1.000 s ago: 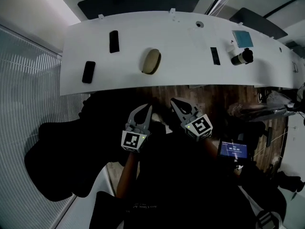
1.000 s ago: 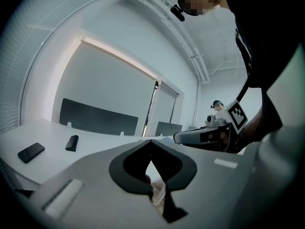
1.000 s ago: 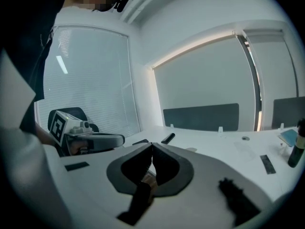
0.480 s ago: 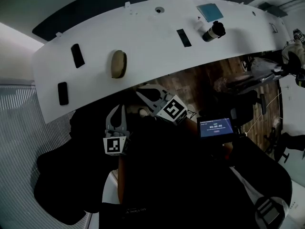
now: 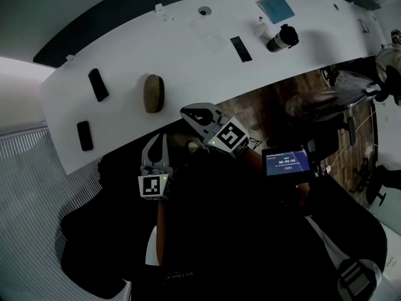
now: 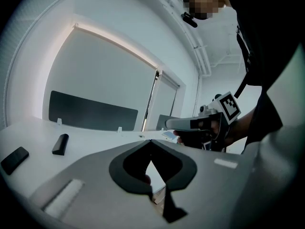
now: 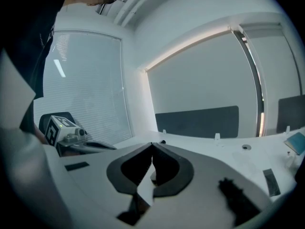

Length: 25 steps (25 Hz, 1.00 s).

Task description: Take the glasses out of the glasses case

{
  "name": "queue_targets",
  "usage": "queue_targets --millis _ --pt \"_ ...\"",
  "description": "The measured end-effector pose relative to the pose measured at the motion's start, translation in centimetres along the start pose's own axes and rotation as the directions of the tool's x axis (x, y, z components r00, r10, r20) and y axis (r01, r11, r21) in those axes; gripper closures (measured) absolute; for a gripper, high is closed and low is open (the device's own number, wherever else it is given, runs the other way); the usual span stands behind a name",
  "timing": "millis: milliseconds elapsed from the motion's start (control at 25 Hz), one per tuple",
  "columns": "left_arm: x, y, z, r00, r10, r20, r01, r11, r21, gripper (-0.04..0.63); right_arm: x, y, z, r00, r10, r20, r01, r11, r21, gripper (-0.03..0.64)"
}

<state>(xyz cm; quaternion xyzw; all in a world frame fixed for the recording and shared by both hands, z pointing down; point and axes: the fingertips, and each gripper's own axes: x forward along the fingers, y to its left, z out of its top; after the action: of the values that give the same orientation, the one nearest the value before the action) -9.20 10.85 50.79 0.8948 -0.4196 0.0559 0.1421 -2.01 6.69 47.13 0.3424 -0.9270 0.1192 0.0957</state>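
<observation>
Claws on both sides are clenched and hold nothing. The left claw [image 5: 163,140] shows its two tips pressed together in its own view, and the right claw [image 5: 187,113] shows the same in its view.

The left claw points away from the person, tipped slightly downward. Its marker cube faces up at the head camera, and a bare forearm [image 5: 160,231] runs back from it. The right claw sits just to its right and a little further forward. It is angled across toward the left, so its tips reach the near edge of the surface [image 5: 188,49].

The glasses case [image 5: 153,93], a tan oval that looks closed, lies on the surface straight ahead of the left claw. It is just beyond and left of the right claw's tips, and neither claw touches it.

Left of the case lie a farther black slab [image 5: 97,84] and a nearer black slab [image 5: 84,135]. Well to the right of the right claw are a thin black strip [image 5: 241,49], a dark cylinder [image 5: 282,39] and a blue-grey pad [image 5: 276,8]. Behind the right claw, close to the person, a small screen [image 5: 286,162] glows.

A second ago both claws hung side by side, short of the surface's near edge and pointing roughly straight ahead. Since then the right one has swung leftward and reached the edge, and both have drawn nearer to the case.
</observation>
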Motion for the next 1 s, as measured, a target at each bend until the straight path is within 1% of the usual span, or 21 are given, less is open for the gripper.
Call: queue_targets --millis 80,200,360,520,720,760,840,920,1000 --pt "1.0 0.1 0.0 1.000 0.003 -0.020 -0.004 1.000 -0.018 0.586 0.3 -1.1 0.2 1.000 0.003 -0.002 -0.003 1.000 0.006 0.609" --pt "3.0 0.3 0.6 0.999 0.011 -0.041 -0.012 1.000 -0.023 0.586 0.8 -2.8 0.7 1.000 0.015 0.015 -0.015 0.999 0.028 0.609" --pt "5.1 0.5 0.9 0.999 0.012 -0.049 -0.013 1.000 -0.007 0.587 1.5 -4.9 1.1 0.999 0.023 0.032 -0.024 0.998 0.052 0.609" --pt "7.6 1.0 1.5 0.998 0.021 -0.059 -0.021 1.000 0.008 0.586 2.6 -7.3 0.9 1.000 0.027 -0.003 -0.026 0.996 0.089 0.609" --pt "9.5 1.7 2.1 0.996 0.055 -0.071 -0.055 0.998 -0.005 0.586 4.3 -9.2 1.9 0.997 0.073 0.018 -0.074 0.993 0.091 0.609" --pt "9.8 2.0 2.0 0.994 0.065 -0.084 -0.066 0.998 -0.003 0.586 4.6 -9.4 2.4 0.996 0.082 0.027 -0.084 0.992 0.094 0.609" --pt "10.5 3.0 1.9 0.988 0.093 -0.122 -0.092 0.996 0.015 0.586 5.1 -10.2 3.1 0.996 0.091 0.016 -0.092 0.991 0.099 0.609" --pt "10.8 4.1 1.4 0.979 0.128 -0.161 -0.125 0.992 0.029 0.586 5.5 -10.7 2.8 0.994 0.105 -0.006 -0.104 0.990 0.090 0.609" --pt "10.9 5.3 0.5 0.965 0.164 -0.206 -0.161 0.986 0.032 0.586 5.8 -11.0 1.9 0.992 0.126 -0.021 -0.124 0.989 0.086 0.609"
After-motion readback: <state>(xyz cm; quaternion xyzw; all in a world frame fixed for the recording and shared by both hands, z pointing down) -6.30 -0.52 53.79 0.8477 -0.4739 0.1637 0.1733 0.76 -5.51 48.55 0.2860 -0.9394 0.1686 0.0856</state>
